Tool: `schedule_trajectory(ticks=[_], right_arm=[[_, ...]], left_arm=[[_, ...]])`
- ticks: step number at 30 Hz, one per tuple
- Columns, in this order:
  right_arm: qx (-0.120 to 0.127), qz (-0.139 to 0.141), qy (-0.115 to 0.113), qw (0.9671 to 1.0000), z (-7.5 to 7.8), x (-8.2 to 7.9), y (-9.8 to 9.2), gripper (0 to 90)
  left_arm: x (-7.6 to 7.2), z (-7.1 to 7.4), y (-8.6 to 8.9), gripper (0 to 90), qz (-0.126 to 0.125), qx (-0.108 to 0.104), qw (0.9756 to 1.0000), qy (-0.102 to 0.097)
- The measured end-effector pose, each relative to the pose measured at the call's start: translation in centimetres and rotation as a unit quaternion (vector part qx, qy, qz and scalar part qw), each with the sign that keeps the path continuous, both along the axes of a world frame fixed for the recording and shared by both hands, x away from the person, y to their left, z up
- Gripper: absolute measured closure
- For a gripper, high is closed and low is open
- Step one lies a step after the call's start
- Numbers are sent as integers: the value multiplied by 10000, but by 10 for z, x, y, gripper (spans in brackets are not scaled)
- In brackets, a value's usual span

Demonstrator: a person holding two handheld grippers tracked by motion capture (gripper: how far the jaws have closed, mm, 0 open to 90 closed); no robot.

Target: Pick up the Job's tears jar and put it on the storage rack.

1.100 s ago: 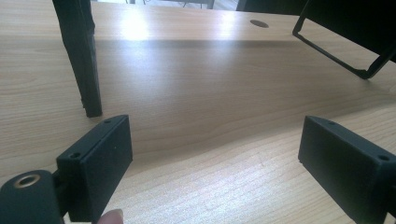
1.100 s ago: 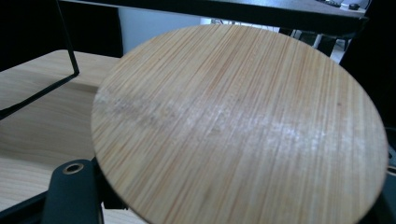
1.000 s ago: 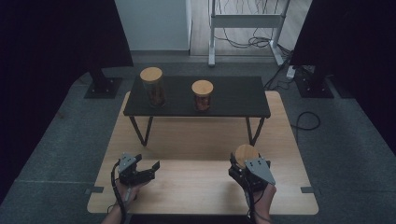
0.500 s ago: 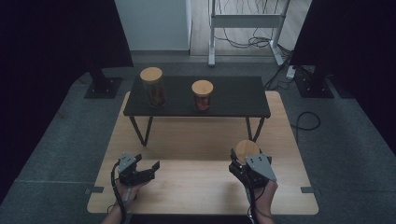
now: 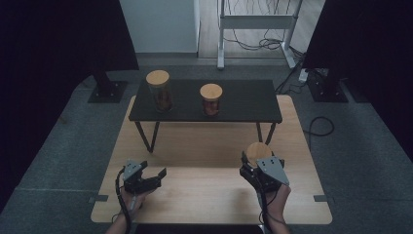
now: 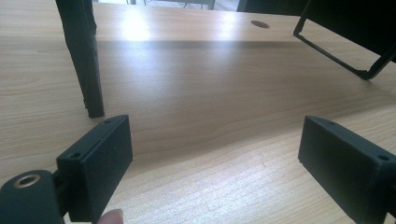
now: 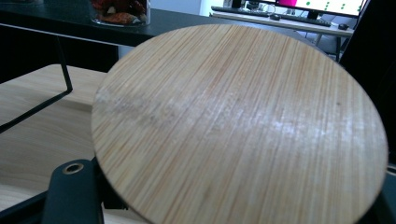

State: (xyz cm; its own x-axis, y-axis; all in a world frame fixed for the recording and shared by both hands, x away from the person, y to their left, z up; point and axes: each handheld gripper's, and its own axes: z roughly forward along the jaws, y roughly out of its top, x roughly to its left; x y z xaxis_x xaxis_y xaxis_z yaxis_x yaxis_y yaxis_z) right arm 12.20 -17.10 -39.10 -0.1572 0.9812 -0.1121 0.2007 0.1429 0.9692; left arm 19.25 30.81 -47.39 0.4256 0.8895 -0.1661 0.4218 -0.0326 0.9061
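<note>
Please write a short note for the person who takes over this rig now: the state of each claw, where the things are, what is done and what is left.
Left claw: open, holds nothing, low over the wooden table.
Right claw: shut on a jar with a wooden lid, at the table's right front.
Two more lidded jars, the taller and the shorter, stand on the black shelf.
Done: third jar gripped.
Left, probably: set it on the shelf beside them.

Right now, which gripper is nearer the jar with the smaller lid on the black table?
Right. The right gripper, shut on a round wooden lid, sits in front of the jar and slightly to its right; the open left gripper is farther off, toward the table's left.
</note>
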Motion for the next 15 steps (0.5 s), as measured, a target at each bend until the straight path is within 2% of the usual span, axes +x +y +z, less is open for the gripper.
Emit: schedule_trajectory(ticks=[15], right_arm=[[-62, 28, -125, 9999, 8, 5, 3, 247]], left_arm=[[0, 0, 0, 95, 16, -15, 10000, -8]])
